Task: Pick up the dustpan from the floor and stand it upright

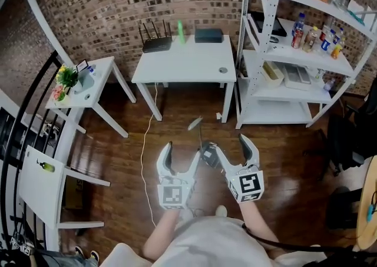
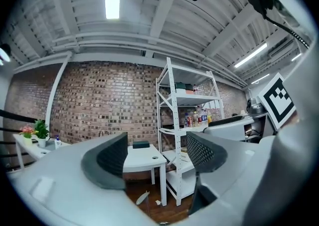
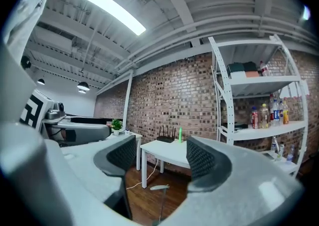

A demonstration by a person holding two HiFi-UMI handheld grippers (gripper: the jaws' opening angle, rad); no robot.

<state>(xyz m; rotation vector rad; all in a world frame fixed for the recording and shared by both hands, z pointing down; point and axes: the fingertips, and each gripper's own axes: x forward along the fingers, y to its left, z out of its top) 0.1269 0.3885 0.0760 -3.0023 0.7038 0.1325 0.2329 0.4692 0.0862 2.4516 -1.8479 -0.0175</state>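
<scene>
A long-handled dustpan [image 1: 208, 155] stands upright on the wooden floor, its grey handle grip [image 1: 195, 122] pointing toward the white table. It sits apart from both grippers, below the gap between them. My left gripper [image 1: 183, 150] is open and empty, and so is my right gripper [image 1: 231, 143], just right of the pan. In the left gripper view the gripper [image 2: 157, 152] points level at the room, with the handle grip [image 2: 142, 197] low between its jaws. The right gripper [image 3: 157, 160] also points level, the handle grip [image 3: 160, 187] showing below its jaws.
A white table [image 1: 184, 62] with a router [image 1: 156, 43] stands against the brick wall ahead. A white shelving rack [image 1: 294, 53] with bottles is at the right, a small table with a plant [image 1: 79, 86] at the left. A white cable [image 1: 143, 160] runs across the floor.
</scene>
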